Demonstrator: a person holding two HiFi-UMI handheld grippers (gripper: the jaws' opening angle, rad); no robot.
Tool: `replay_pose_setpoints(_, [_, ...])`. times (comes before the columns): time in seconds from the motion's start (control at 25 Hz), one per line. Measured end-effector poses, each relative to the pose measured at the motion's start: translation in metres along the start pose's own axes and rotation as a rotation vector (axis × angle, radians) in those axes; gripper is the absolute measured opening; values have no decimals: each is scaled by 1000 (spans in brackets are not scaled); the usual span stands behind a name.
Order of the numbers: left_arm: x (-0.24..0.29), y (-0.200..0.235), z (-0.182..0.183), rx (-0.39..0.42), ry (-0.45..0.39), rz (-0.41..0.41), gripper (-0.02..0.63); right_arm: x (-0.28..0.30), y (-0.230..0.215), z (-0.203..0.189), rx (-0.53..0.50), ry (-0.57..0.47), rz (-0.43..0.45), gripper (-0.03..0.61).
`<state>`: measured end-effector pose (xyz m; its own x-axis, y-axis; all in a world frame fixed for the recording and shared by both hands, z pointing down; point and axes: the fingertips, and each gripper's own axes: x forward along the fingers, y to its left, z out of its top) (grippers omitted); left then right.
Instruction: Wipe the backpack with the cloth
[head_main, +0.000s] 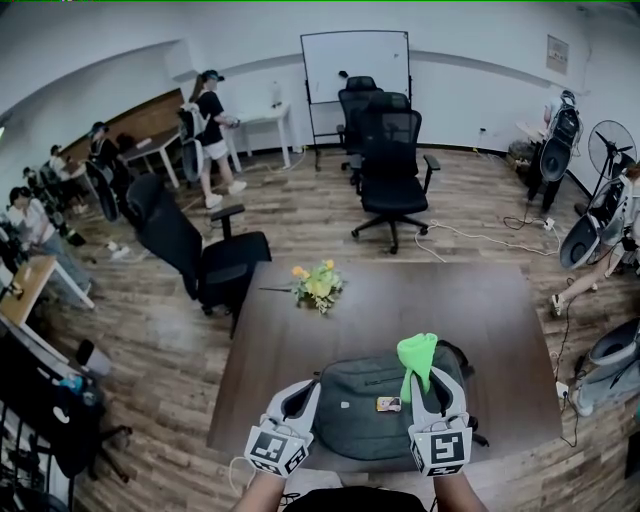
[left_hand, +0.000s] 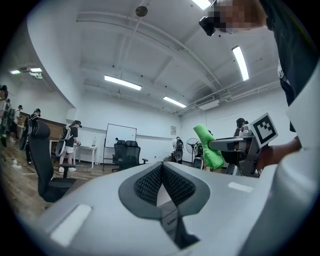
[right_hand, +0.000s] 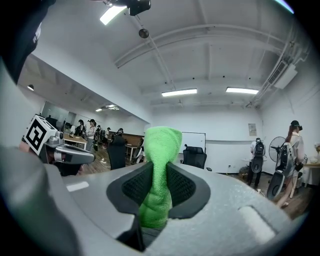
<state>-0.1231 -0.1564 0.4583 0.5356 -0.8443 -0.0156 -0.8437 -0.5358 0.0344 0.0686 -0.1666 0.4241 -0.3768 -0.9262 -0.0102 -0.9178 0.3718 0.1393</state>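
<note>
A grey backpack (head_main: 365, 410) lies flat on the near part of the brown table (head_main: 440, 300). My right gripper (head_main: 424, 382) is held over the backpack's right side, shut on a bright green cloth (head_main: 417, 354) that sticks up from between its jaws. In the right gripper view the cloth (right_hand: 158, 172) fills the gap of the gripper (right_hand: 159, 175). My left gripper (head_main: 298, 400) hovers over the backpack's left edge. In its own view the left gripper (left_hand: 161, 169) has its jaws together with nothing between them, and the cloth (left_hand: 210, 147) shows to its right.
A small bunch of yellow flowers (head_main: 318, 284) lies on the table beyond the backpack. Black office chairs stand at the table's far left corner (head_main: 200, 255) and farther back (head_main: 390, 165). People (head_main: 210, 125) work at desks on the left; fans (head_main: 610, 150) and cables are on the right.
</note>
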Motion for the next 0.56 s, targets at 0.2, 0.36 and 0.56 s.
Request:
replay_pose_setpoints(0.2, [-1, -5, -3, -6, 1, -8, 18, -2, 2, -3, 6, 8, 5, 83])
replay_pose_setpoints(0.36, [-2, -7, -9, -7, 1, -16, 18, -1, 5, -3, 10, 10, 10, 83])
replay_pose_setpoints(0.56, [-5, -8, -8, -23, 20, -4, 18, 2, 9, -5, 8, 22, 23, 83])
